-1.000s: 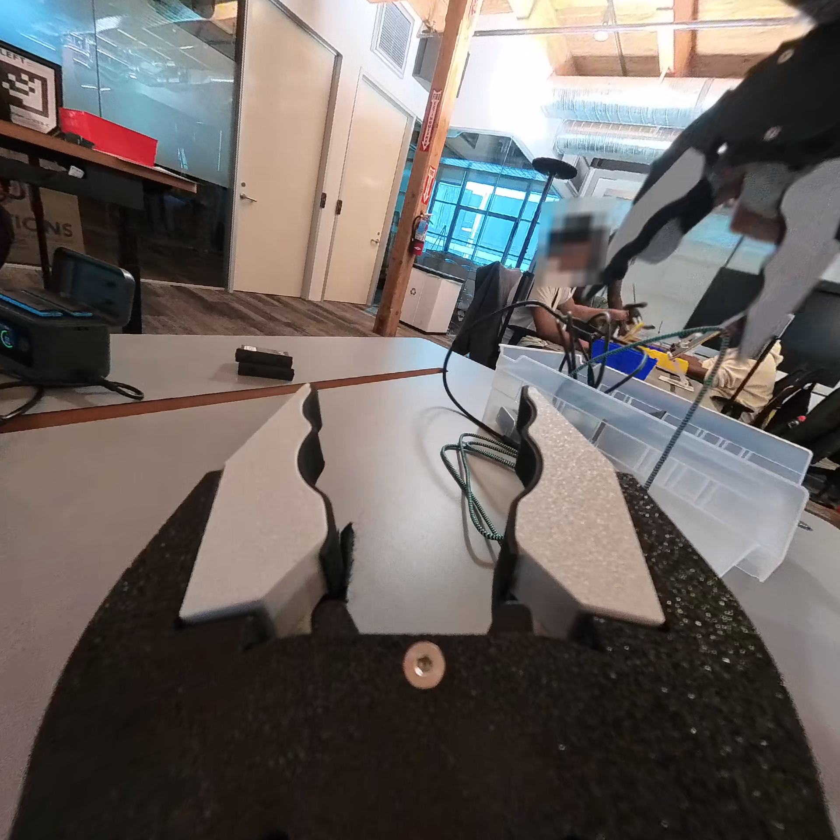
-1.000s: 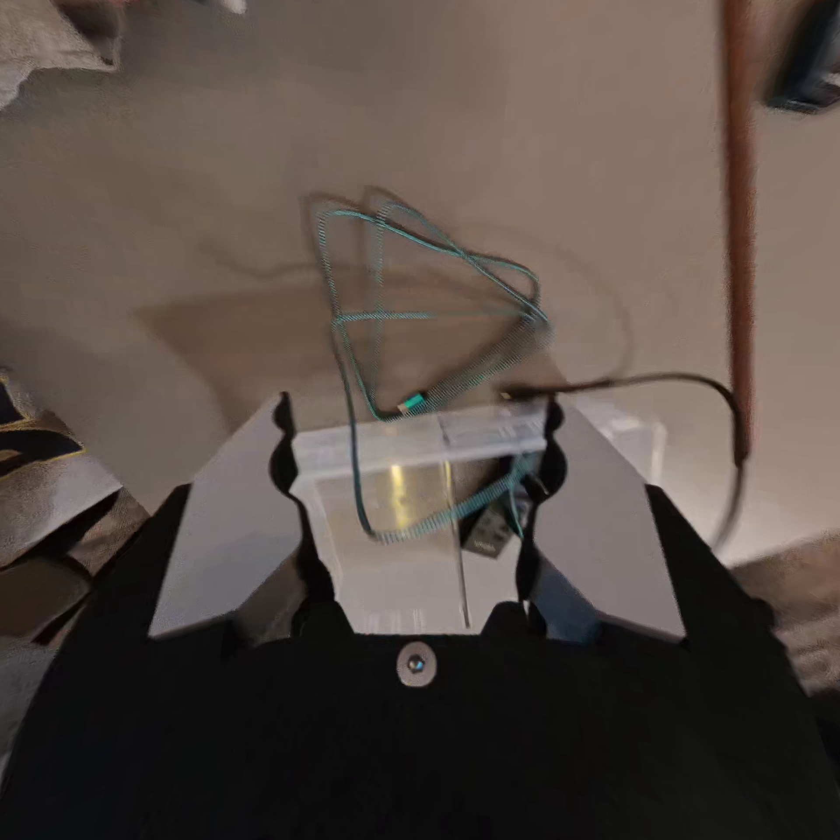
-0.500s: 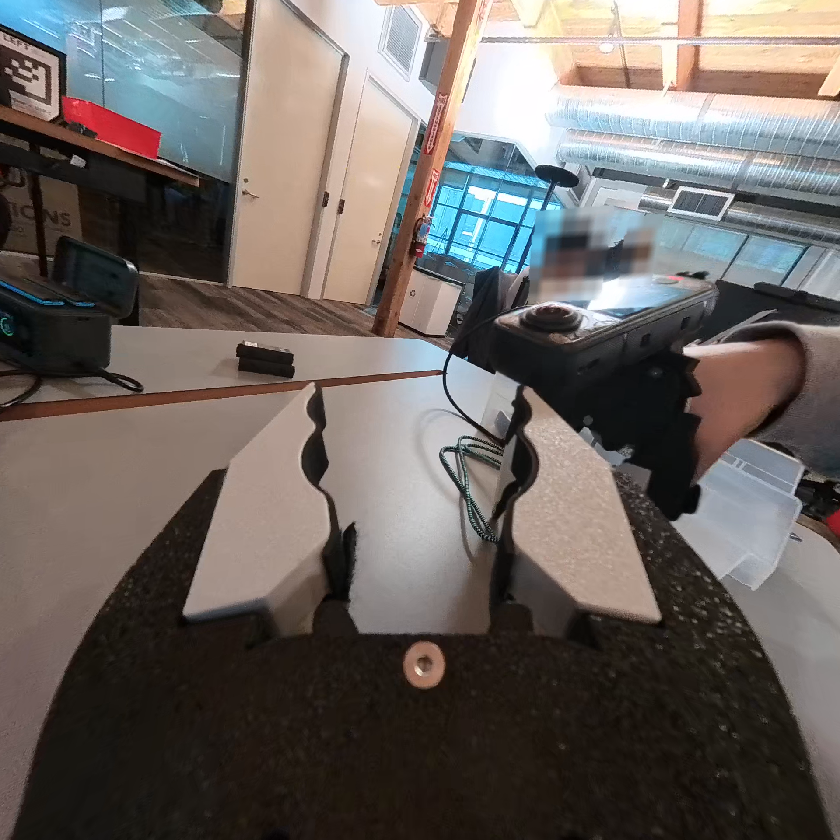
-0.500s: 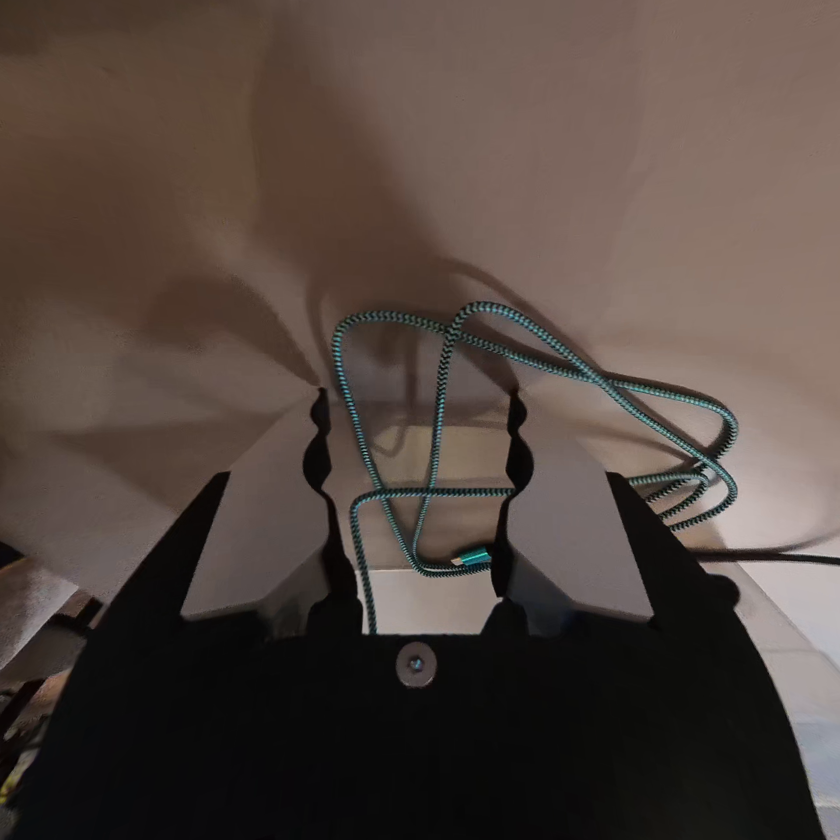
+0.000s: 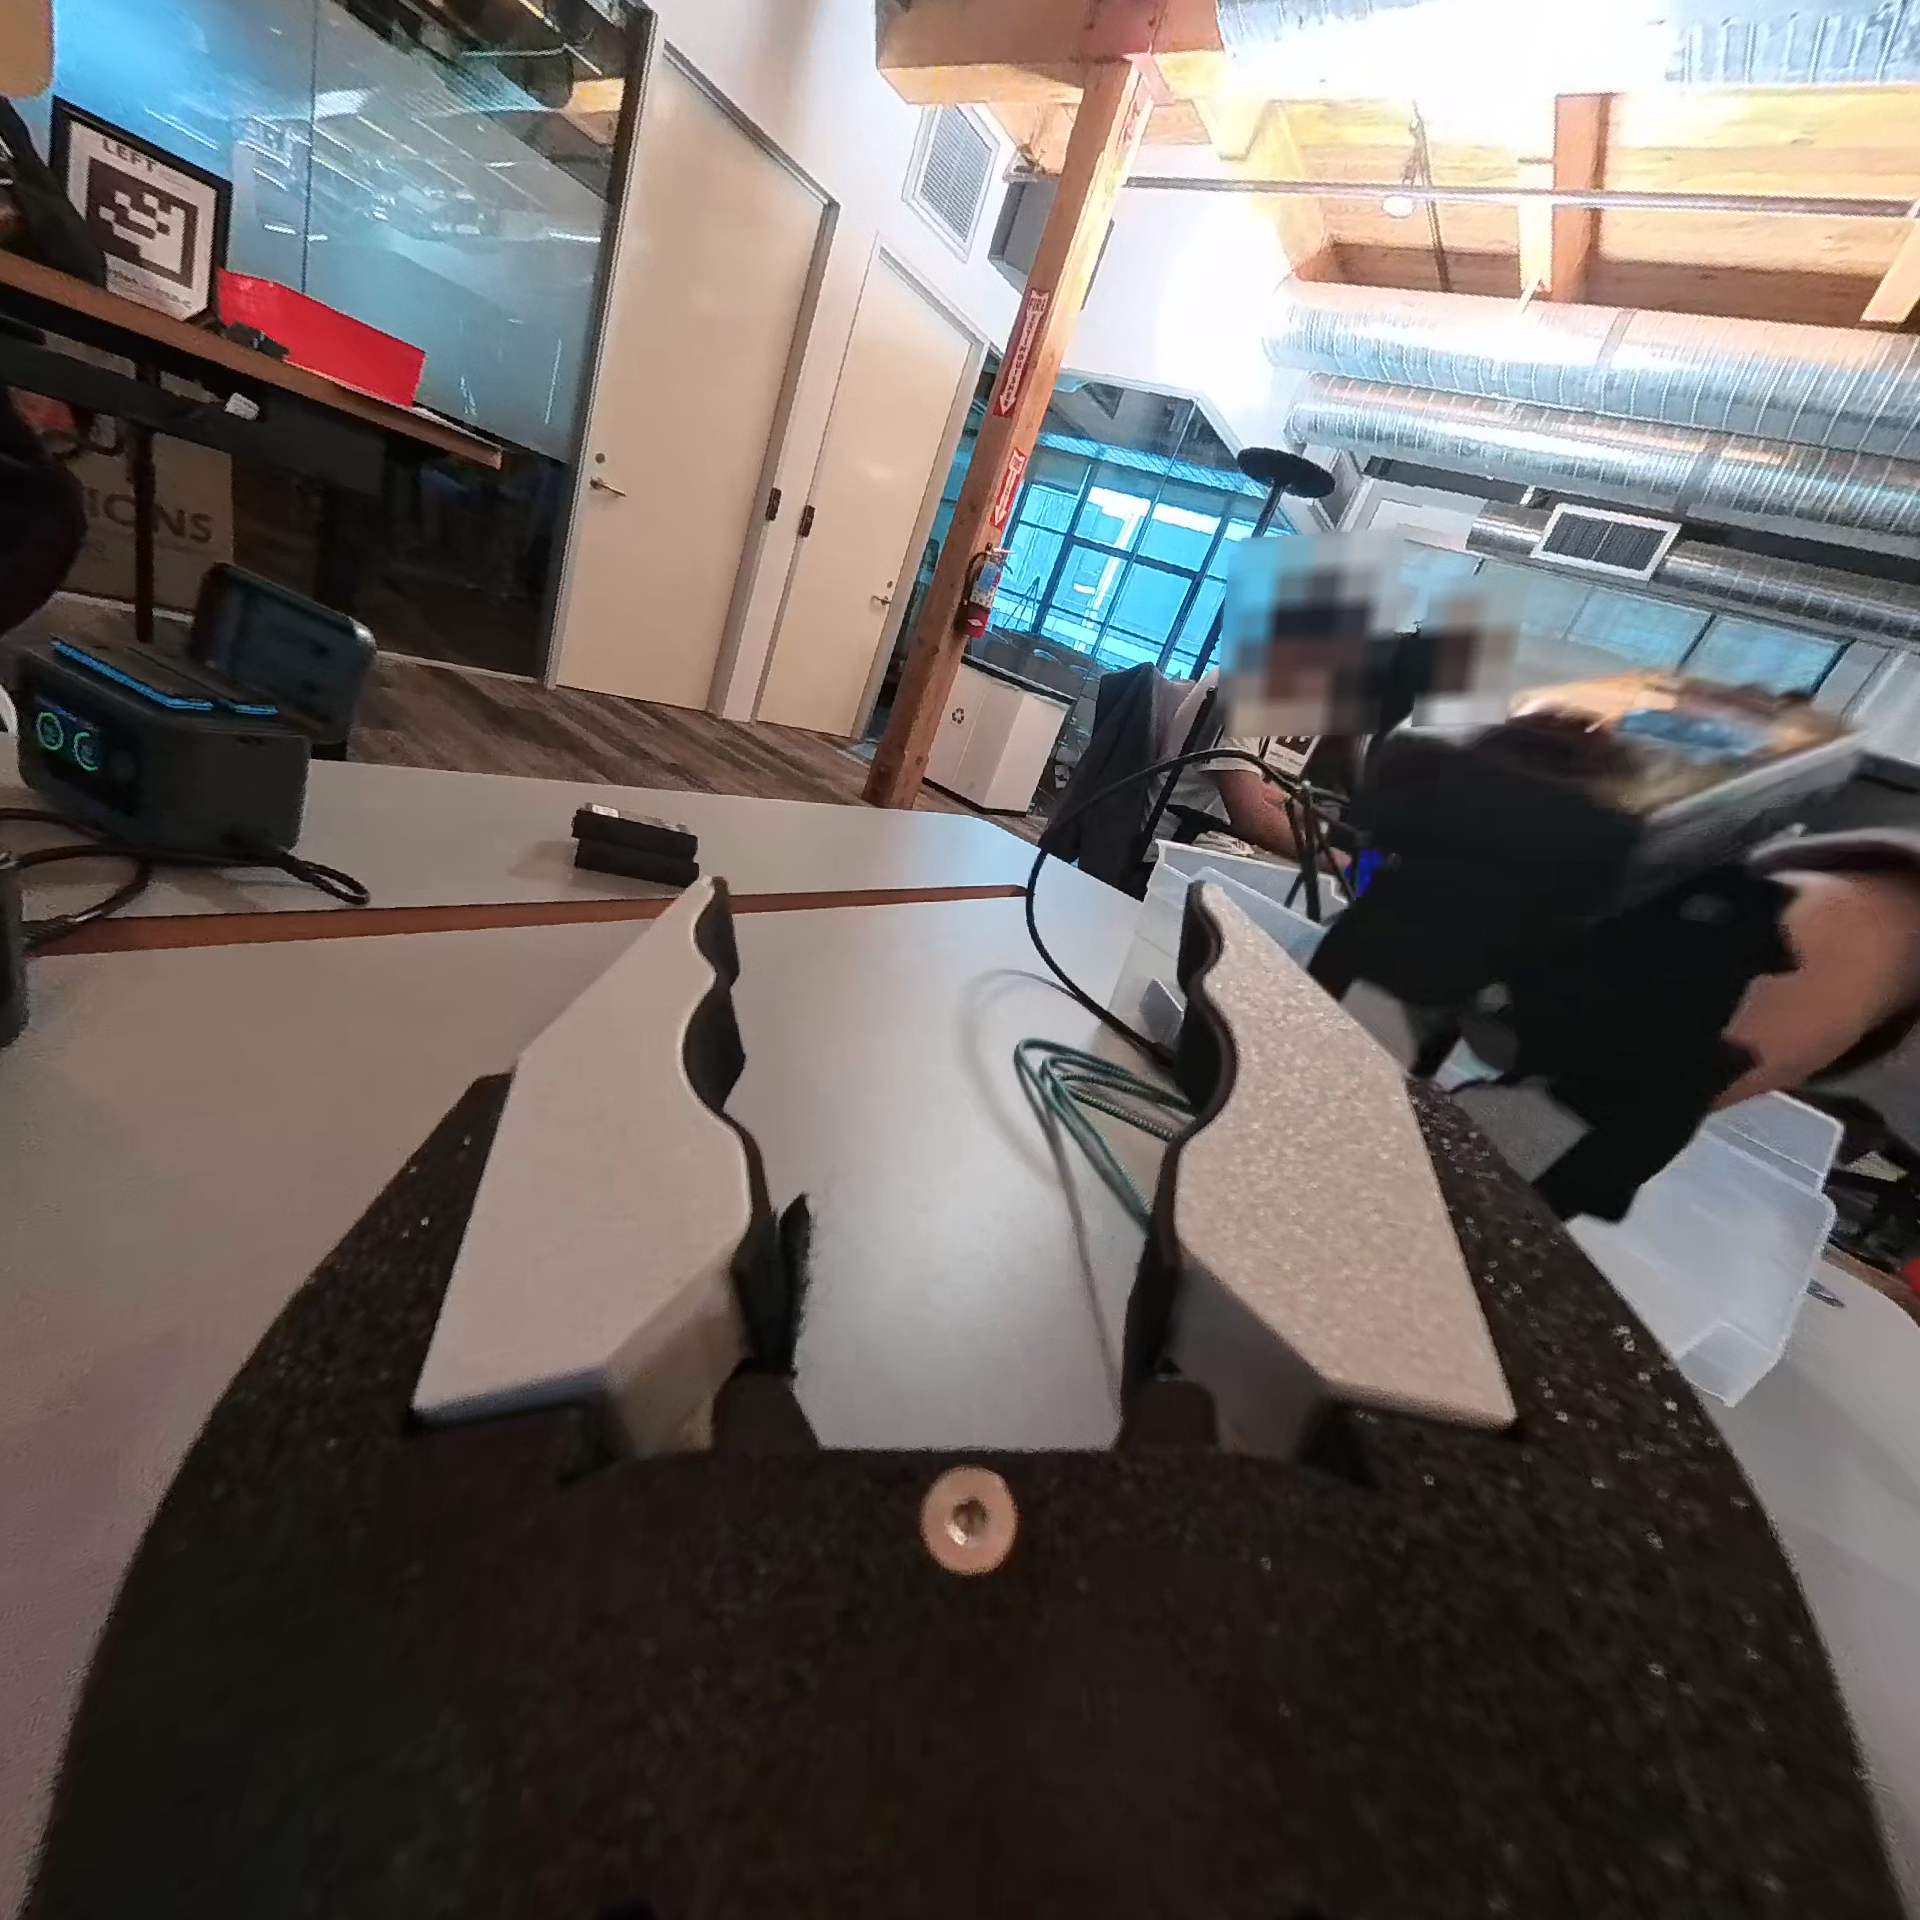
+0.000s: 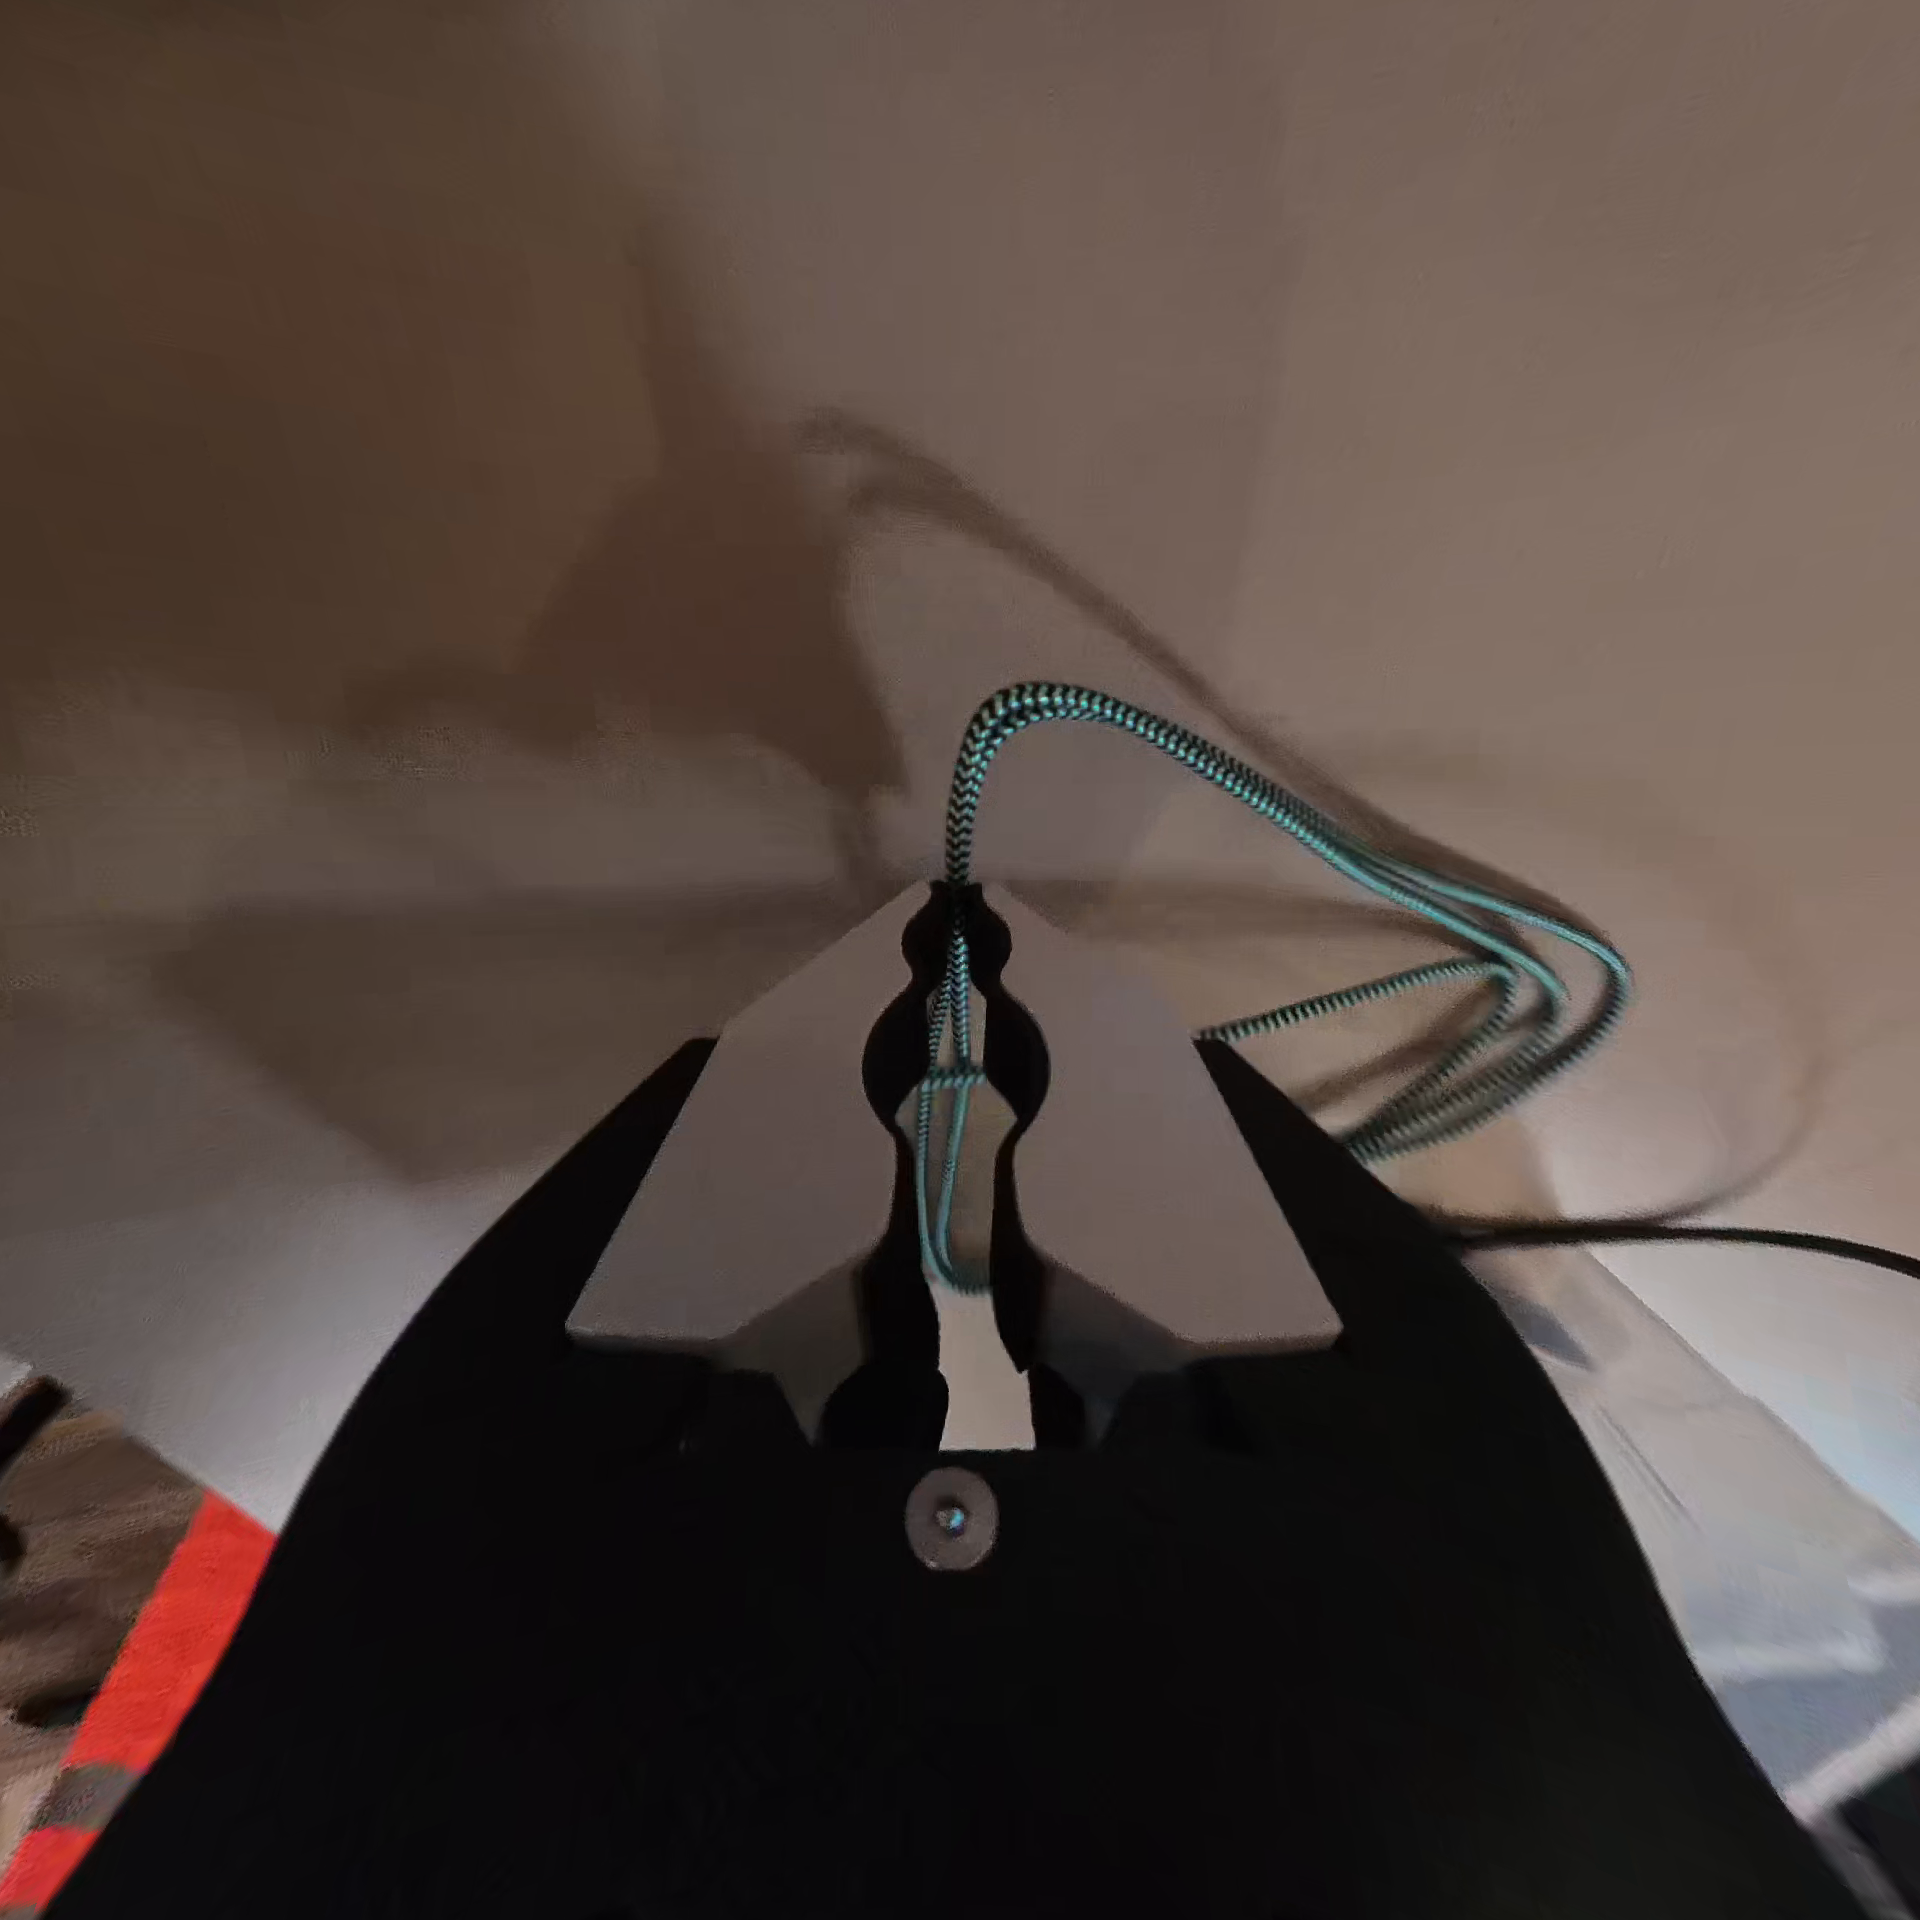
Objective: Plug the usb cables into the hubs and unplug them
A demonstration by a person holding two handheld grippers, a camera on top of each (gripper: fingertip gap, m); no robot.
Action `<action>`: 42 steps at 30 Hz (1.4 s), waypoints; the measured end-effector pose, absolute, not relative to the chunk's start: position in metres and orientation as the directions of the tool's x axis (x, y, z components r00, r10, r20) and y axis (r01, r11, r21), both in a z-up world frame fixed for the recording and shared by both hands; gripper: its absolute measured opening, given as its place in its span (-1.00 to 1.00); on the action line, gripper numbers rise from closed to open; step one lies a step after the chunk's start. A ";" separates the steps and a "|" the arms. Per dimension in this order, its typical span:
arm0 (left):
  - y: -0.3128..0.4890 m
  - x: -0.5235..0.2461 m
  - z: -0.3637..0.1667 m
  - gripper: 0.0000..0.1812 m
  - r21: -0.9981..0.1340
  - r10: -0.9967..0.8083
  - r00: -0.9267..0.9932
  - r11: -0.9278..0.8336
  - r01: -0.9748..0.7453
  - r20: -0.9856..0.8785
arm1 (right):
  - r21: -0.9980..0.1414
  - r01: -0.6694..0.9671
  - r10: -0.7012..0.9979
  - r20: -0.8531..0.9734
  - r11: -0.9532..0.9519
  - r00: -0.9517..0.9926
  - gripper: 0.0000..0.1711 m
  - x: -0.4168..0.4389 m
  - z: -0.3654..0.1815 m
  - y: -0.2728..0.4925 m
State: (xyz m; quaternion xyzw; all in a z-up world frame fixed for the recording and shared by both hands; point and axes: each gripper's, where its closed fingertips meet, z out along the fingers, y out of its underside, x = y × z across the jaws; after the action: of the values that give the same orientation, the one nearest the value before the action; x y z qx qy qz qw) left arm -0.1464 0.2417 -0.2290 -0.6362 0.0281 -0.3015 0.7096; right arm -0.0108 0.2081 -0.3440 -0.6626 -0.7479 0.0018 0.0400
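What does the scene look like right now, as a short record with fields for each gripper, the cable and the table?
left gripper: open, empty, low over the table
right gripper: shut on the teal braided cable
cable: strands pinched between the fingers, rest looping off to the right
table: grey; clear plastic bin at right, black cable beside it
hub: not identifiable

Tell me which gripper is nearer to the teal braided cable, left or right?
Right. The right gripper is shut on the teal braided cable, with strands pinched between its fingers. The left gripper is open over the table, with the cable beside its right finger, untouched.
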 end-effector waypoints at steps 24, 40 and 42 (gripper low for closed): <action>0.242 -0.151 -0.229 -0.09 -0.903 -0.462 0.803 0.008 0.429 0.377 | 0.312 0.924 0.847 0.532 -0.222 0.024 -0.99 0.216 -0.145 0.360; 0.242 -0.154 -0.229 -0.10 -0.893 -0.464 0.792 0.004 0.449 0.396 | -0.125 0.961 0.914 0.297 -0.249 0.275 -0.99 0.177 -0.284 0.365; 0.242 -0.153 -0.229 -0.10 -0.894 -0.464 0.792 0.003 0.449 0.396 | -0.155 0.954 0.910 0.295 -0.257 0.293 -0.99 0.176 -0.286 0.364</action>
State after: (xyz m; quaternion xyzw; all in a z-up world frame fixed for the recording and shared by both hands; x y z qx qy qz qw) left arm -0.1535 0.2418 -0.2291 -0.6284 0.0061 -0.3222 0.7081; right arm 0.1759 0.3637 -0.2860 -0.7894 -0.5902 -0.0727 0.1525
